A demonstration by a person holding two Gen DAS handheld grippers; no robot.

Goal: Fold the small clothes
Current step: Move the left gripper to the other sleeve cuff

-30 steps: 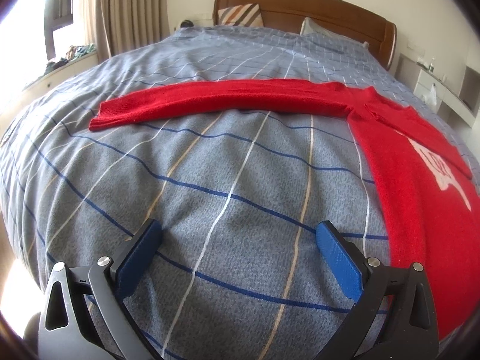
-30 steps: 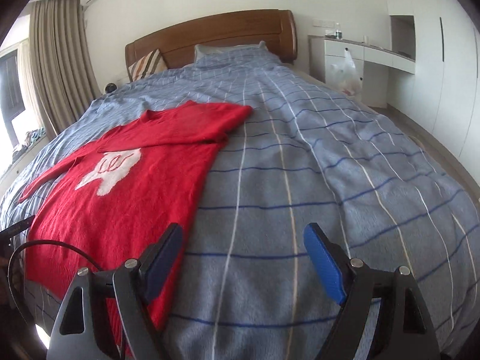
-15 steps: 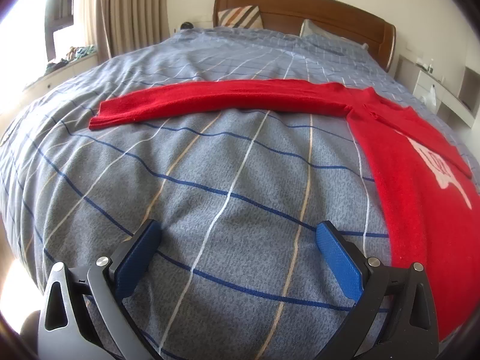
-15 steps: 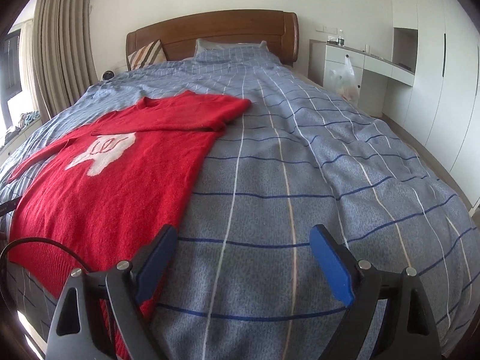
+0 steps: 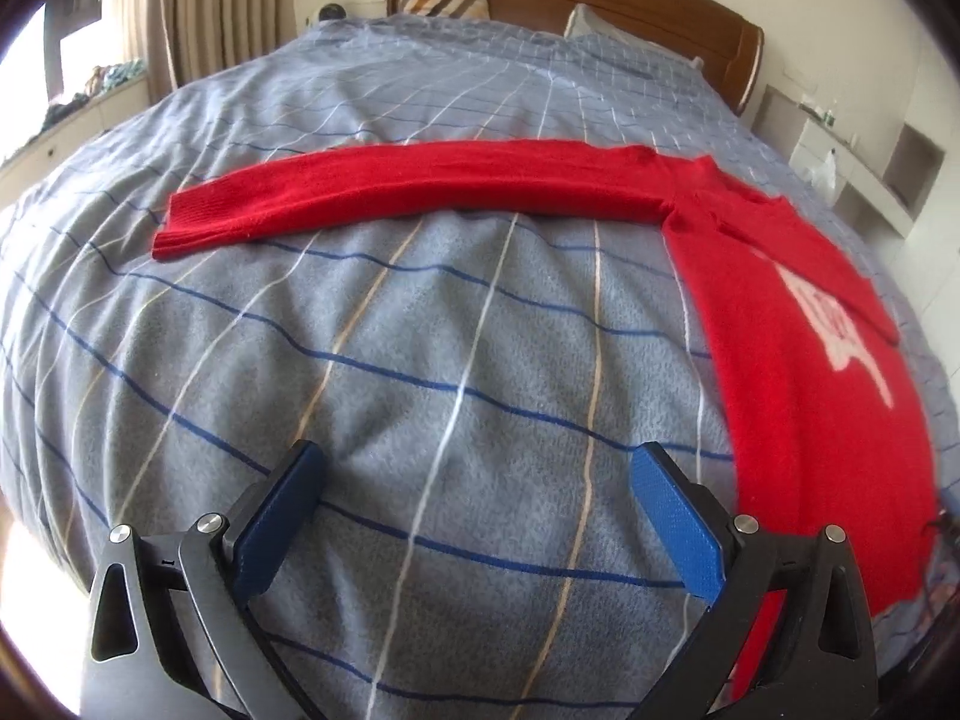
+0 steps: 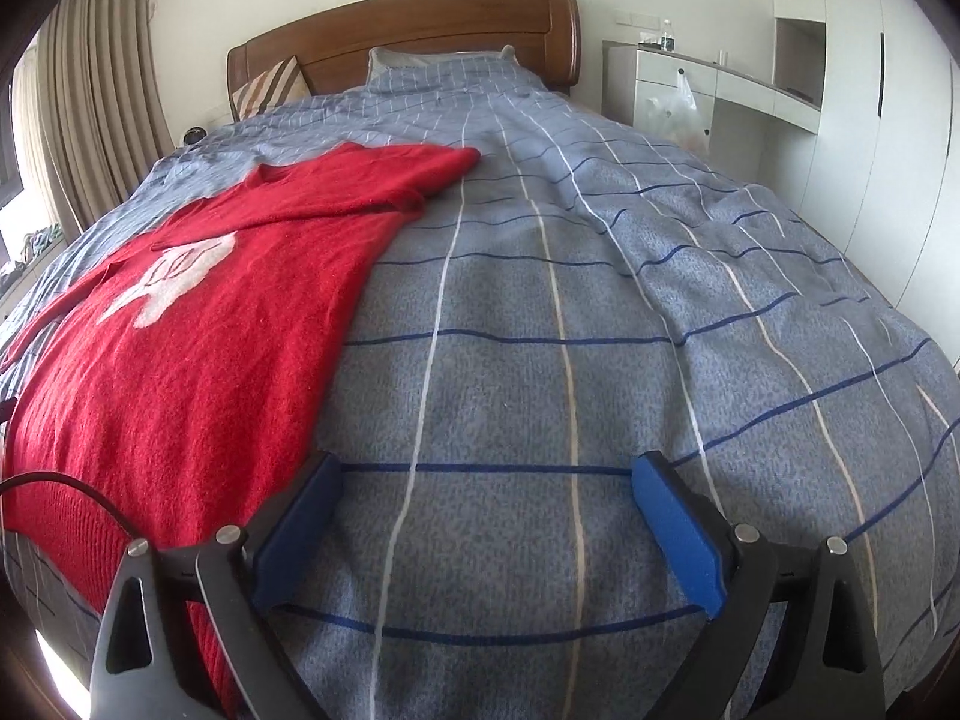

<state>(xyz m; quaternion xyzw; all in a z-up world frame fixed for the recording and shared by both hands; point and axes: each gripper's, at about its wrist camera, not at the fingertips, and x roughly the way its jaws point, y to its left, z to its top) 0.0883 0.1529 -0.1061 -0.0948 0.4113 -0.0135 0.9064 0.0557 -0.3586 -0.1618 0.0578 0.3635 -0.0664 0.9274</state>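
A red sweater [image 6: 198, 324] with a white motif [image 6: 171, 282] lies flat on the bed. In the left wrist view its body [image 5: 798, 372] is at the right and one sleeve [image 5: 408, 186] stretches out to the left. In the right wrist view the other sleeve [image 6: 360, 186] is folded across the chest. My left gripper [image 5: 474, 480] is open and empty above bare cover, left of the sweater's hem. My right gripper [image 6: 486, 486] is open and empty, just right of the sweater's lower edge.
The bed has a grey-blue checked cover [image 6: 600, 312], a wooden headboard [image 6: 408, 30] and pillows [image 6: 270, 84]. A white desk unit [image 6: 708, 90] and wardrobes stand to the right. Curtains [image 5: 210, 6] and a window ledge are on the left.
Both grippers have shifted slightly forward over the bed; the right one has turned a little to the left. The sweater has not moved. Both stay open.
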